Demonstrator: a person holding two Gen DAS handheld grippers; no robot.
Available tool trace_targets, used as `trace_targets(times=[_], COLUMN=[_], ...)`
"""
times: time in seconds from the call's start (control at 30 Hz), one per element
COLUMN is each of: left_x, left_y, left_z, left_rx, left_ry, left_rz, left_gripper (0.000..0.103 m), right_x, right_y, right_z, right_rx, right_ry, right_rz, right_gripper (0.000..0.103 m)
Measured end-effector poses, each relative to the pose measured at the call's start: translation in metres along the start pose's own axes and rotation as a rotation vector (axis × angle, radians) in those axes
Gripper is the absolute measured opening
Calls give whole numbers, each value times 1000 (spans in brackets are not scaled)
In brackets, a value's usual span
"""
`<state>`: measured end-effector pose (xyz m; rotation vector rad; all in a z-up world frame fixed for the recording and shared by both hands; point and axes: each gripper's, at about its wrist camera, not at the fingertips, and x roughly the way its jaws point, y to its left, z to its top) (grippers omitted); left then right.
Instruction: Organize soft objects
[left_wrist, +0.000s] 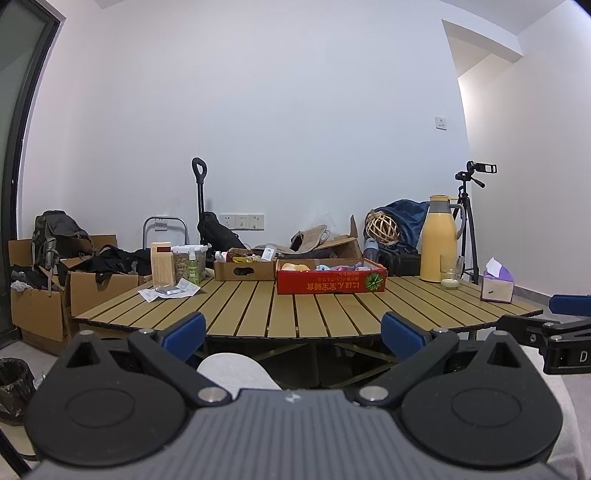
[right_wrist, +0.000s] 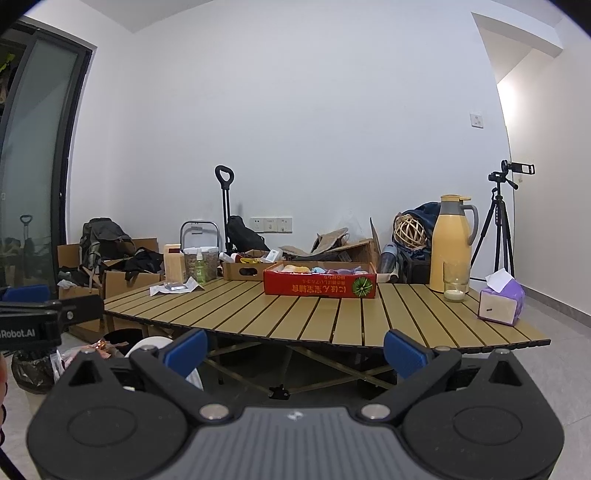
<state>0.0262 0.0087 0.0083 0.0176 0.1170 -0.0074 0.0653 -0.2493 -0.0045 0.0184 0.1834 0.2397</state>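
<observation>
Red box (left_wrist: 331, 281) far ahead of both fingertips already holds the soft objects (left_wrist: 325, 266), left gripper (left_wrist: 293, 330) and right gripper (right_wrist: 295, 349) spread empty short of the table (left_wrist: 325, 314): either pre-sort or finished, can't tell.

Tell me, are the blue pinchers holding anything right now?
No, nothing is held. The left gripper and right gripper are both open and empty, short of the slatted wooden table with the red cardboard box.
</observation>
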Motion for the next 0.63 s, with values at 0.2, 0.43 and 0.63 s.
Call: trace_targets(times=[0.2,0.43,0.63], left_x=[2,3,4], left_y=[-1,-1,-3], left_z=[0,1,1], left_rx=[-4,-13,-2], left_ry=[2,3,-1], left_rz=[9,9,12], left_gripper=[103,103,103], right_x=[2,2,2], right_y=[-3,-3,-3], right_z=[-1,-2,-2], right_rx=[-2,-3,-2], right_ry=[-3,-4,-4], right_rz=[-1,0,0], right_gripper=[103,103,103])
